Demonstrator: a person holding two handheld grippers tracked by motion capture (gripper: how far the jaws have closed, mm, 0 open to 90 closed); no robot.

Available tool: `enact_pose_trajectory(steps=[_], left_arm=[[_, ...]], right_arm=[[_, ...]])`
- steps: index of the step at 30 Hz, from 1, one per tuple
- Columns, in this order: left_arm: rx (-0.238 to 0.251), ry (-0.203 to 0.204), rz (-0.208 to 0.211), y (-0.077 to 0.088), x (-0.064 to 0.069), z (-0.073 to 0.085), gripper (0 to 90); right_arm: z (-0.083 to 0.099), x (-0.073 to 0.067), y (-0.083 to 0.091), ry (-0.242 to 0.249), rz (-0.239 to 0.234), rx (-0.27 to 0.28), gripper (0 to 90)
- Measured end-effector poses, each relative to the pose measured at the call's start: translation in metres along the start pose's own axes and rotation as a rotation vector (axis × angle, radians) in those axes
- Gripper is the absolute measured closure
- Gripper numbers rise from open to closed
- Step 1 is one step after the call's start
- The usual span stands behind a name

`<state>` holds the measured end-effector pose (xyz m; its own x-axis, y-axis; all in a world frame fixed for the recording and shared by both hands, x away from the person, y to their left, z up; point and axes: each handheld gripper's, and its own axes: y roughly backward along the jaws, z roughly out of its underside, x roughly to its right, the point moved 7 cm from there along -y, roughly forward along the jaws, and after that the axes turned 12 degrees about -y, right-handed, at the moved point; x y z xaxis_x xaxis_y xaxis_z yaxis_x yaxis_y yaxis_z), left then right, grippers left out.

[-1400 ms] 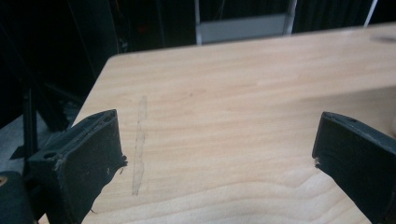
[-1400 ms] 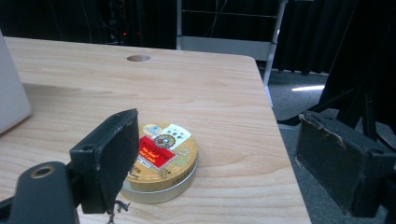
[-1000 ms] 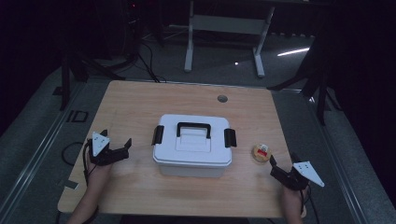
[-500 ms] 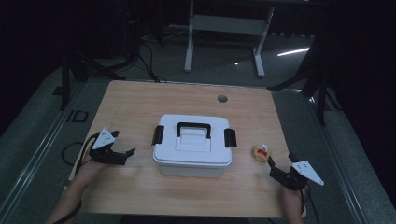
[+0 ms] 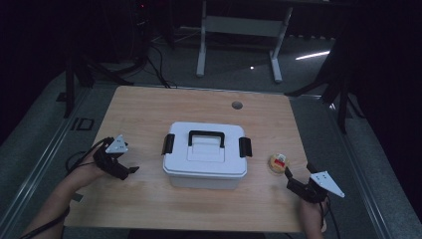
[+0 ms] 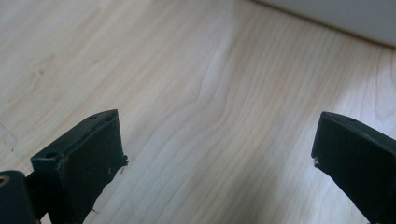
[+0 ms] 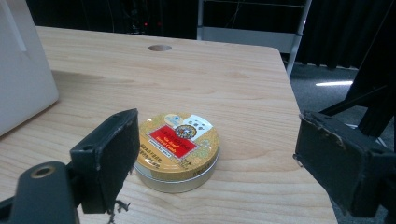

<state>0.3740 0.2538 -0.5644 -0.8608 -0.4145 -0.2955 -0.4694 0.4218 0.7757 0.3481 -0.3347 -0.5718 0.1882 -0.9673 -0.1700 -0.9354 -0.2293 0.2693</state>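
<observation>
Both pairs of jaws stand wide and hold nothing: the right gripper (image 7: pixel 215 158) faces a round tin (image 7: pixel 176 150) just ahead, the left gripper (image 6: pixel 215 154) bare table (image 6: pixel 187 70). Between them the white box (image 5: pixel 206 155) sits latched, so seemingly everything remains undone.

The left gripper (image 5: pixel 130 171) is held low with its jaws spread wide and nothing between its fingers (image 6: pixel 81 158). The right gripper (image 5: pixel 290 180) also gapes wide, empty between its fingers (image 7: pixel 109 154), and tilts forward.
</observation>
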Motion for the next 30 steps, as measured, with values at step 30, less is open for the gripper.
enact_pose_trajectory(steps=[30], left_arm=[[-0.492, -0.056, 0.239, 0.028, -0.006, 0.007, 4.4]], right_arm=[[0.001, -0.002, 0.0, 0.005, -0.007, -0.008, 13.7]])
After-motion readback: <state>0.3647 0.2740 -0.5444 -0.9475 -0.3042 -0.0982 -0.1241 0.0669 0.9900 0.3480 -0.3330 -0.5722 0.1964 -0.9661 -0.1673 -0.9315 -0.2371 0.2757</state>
